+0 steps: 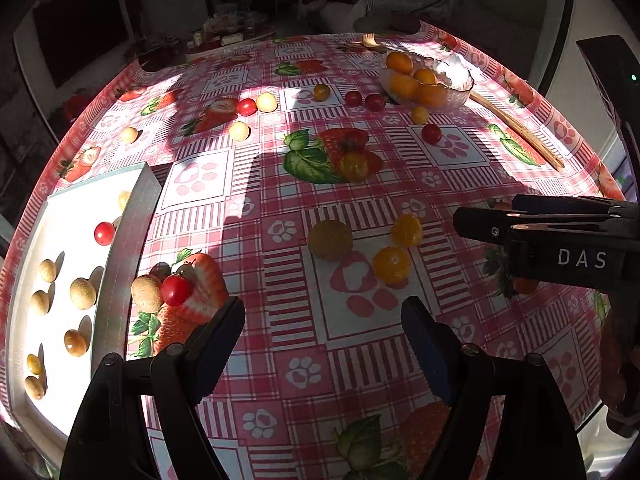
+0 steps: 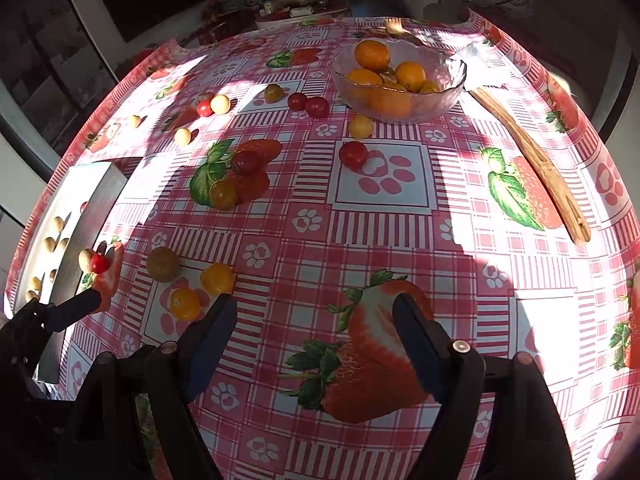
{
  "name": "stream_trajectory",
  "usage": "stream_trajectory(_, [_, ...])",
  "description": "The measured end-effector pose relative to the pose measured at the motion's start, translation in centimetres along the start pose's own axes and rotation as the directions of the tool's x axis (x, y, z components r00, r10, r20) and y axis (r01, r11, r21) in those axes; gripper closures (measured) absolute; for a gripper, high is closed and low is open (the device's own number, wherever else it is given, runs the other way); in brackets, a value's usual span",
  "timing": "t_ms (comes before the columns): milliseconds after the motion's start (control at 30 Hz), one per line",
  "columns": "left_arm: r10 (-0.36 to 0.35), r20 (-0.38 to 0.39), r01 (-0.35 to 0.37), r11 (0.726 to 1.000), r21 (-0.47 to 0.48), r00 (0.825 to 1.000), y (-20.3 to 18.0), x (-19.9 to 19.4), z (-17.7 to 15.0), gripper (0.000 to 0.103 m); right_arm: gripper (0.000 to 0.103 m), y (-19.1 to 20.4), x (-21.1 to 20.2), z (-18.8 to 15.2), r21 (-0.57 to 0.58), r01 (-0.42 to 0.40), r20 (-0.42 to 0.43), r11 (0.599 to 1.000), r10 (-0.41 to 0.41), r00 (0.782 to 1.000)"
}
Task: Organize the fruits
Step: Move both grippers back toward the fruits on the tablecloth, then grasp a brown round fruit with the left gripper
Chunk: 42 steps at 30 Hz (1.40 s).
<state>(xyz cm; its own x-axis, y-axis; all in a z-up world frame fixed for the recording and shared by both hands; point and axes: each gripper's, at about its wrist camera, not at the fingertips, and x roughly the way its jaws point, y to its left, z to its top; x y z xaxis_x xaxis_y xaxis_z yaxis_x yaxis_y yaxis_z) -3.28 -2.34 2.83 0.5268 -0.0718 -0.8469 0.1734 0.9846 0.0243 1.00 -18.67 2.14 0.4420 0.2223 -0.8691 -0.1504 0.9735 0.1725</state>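
My left gripper (image 1: 322, 312) is open above the tablecloth with nothing between its fingers. Just ahead of it lie a brownish round fruit (image 1: 330, 240) and two small oranges (image 1: 407, 231) (image 1: 392, 265). To its left, a longan (image 1: 147, 293) touches a red cherry tomato (image 1: 175, 290) beside a white tray (image 1: 136, 208) that holds several longans and a tomato. My right gripper (image 2: 314, 308) is open and empty over a printed strawberry. A glass bowl (image 2: 452, 92) of oranges stands at the far side. Loose tomatoes (image 2: 353, 154) and pale fruits (image 2: 361, 126) are scattered between.
Wooden tongs (image 2: 536, 160) lie to the right of the bowl. The right gripper (image 1: 460, 220) reaches in from the right in the left wrist view. The tray's tall wall (image 2: 92, 200) stands at the table's left edge. A dark room with furniture lies beyond.
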Motion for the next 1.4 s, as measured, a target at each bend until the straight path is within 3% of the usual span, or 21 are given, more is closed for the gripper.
stream_trajectory(467, [0.010,-0.008,-0.010,0.999,-0.050,1.000,1.6,3.2,1.8,0.021,0.020,-1.6,1.8,2.1,0.019,0.063,0.046,0.998,-0.064,0.997])
stream_trajectory(733, [0.003,0.007,-0.002,0.999,-0.046,1.000,1.2,4.0,2.6,0.022,0.020,-0.8,1.4,1.5,-0.016,0.035,0.050,0.999,-0.034,0.998])
stream_trajectory(933, [-0.018,0.025,0.019,1.000,-0.013,1.000,0.4,4.0,3.2,0.050,0.020,-1.2,1.3,0.9,-0.010,0.032,0.044,0.999,-0.031,0.999])
stream_trajectory(1000, [-0.027,0.030,0.027,1.000,0.005,0.999,0.0,3.8,3.1,0.070,0.020,-1.2,1.2,0.9,-0.008,0.027,0.043,1.000,-0.026,0.999])
stream_trajectory(1400, [-0.011,0.037,0.012,1.000,-0.017,0.999,1.2,2.7,1.4,0.073,0.020,2.1,1.2,-0.9,-0.115,0.014,0.049,0.993,-0.009,0.999])
